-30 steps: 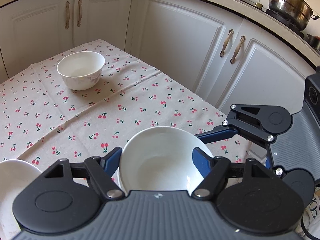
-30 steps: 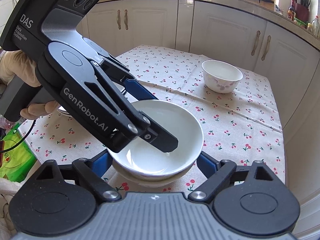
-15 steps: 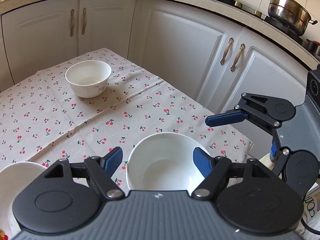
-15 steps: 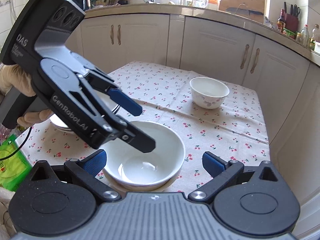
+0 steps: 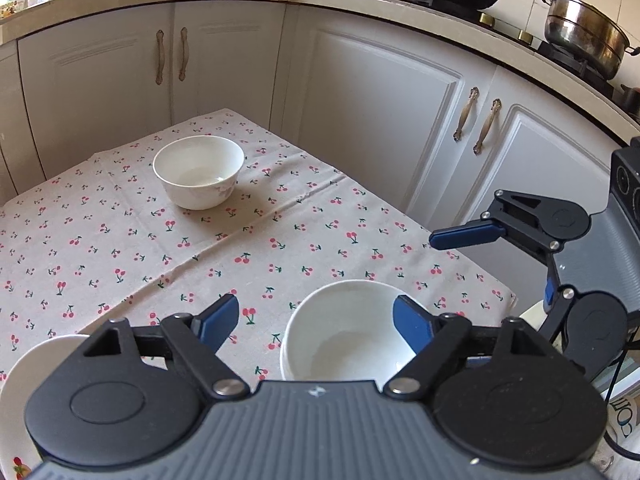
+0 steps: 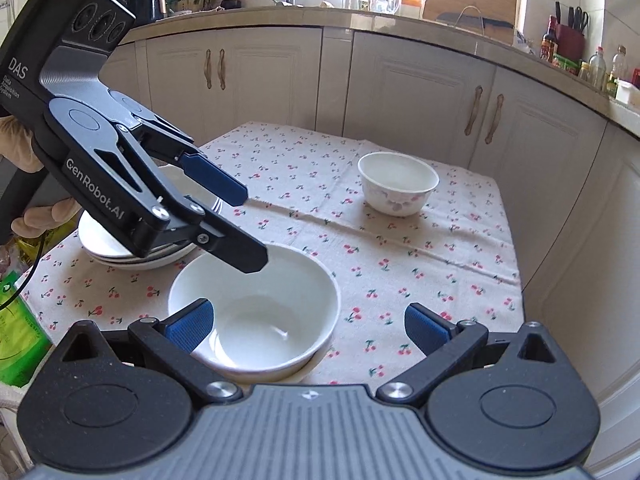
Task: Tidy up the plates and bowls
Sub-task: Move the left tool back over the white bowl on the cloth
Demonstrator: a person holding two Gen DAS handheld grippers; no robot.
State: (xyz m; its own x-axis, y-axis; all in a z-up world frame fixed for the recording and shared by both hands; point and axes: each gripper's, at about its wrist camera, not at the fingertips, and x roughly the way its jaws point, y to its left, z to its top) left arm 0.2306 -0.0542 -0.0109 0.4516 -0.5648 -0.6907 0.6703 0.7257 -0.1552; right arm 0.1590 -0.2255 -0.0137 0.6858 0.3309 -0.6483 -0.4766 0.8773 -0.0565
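Note:
A wide white bowl (image 5: 344, 332) (image 6: 260, 308) sits on the cherry-print tablecloth near the table's front edge. A smaller white bowl with a faint flower print (image 5: 199, 171) (image 6: 397, 182) stands at the far side. A stack of white plates (image 6: 120, 248) lies left of the wide bowl; its edge shows in the left wrist view (image 5: 24, 364). My left gripper (image 5: 316, 320) (image 6: 252, 232) is open and empty above the wide bowl's left rim. My right gripper (image 6: 306, 326) (image 5: 492, 268) is open and empty, just in front of the wide bowl.
White kitchen cabinets (image 5: 372, 92) surround the table on the far and right sides. The table's right edge (image 6: 516, 280) drops off close to the cabinets. A green bag (image 6: 16, 320) sits on the floor at left. A steel pot (image 5: 584, 36) stands on the stove.
Both grippers have lifted and pulled back from the wide bowl, which stays on the table. My left gripper's fingers have come out of the bowl and spread wider.

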